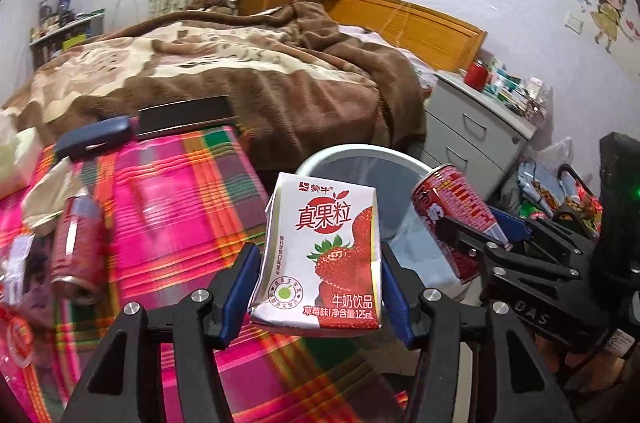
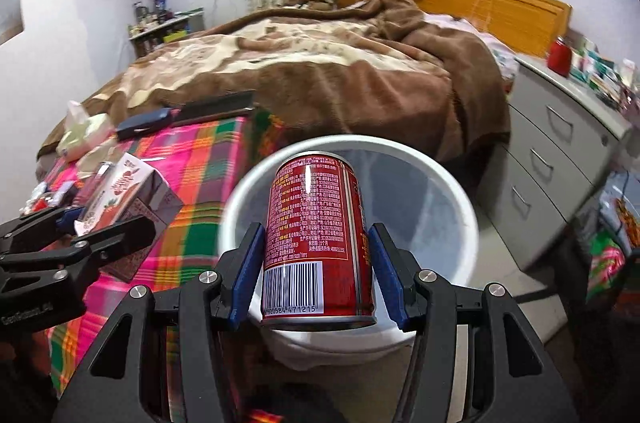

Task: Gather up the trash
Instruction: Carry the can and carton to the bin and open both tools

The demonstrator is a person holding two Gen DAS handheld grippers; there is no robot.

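Fingers (image 1: 316,287) of the left gripper are clamped on a milk carton (image 1: 320,251), the right gripper (image 2: 320,275) on a red can (image 2: 318,239); both should be released only once centred over the white bin (image 2: 460,207) beyond the fingertips.

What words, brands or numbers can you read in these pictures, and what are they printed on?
"蒙牛", "真果粒", "牛奶饮品", "草莓味 净含量:125mL": front of the strawberry milk carton.
Small green round seal on the carton: too small to read.
"DAS": black body of the right hand-held gripper, seen from the left wrist.
"...20584 471215": under the barcode on the red can.
Fine white print on the can: too small to read.
White lettering on the left hand-held gripper: blurred.
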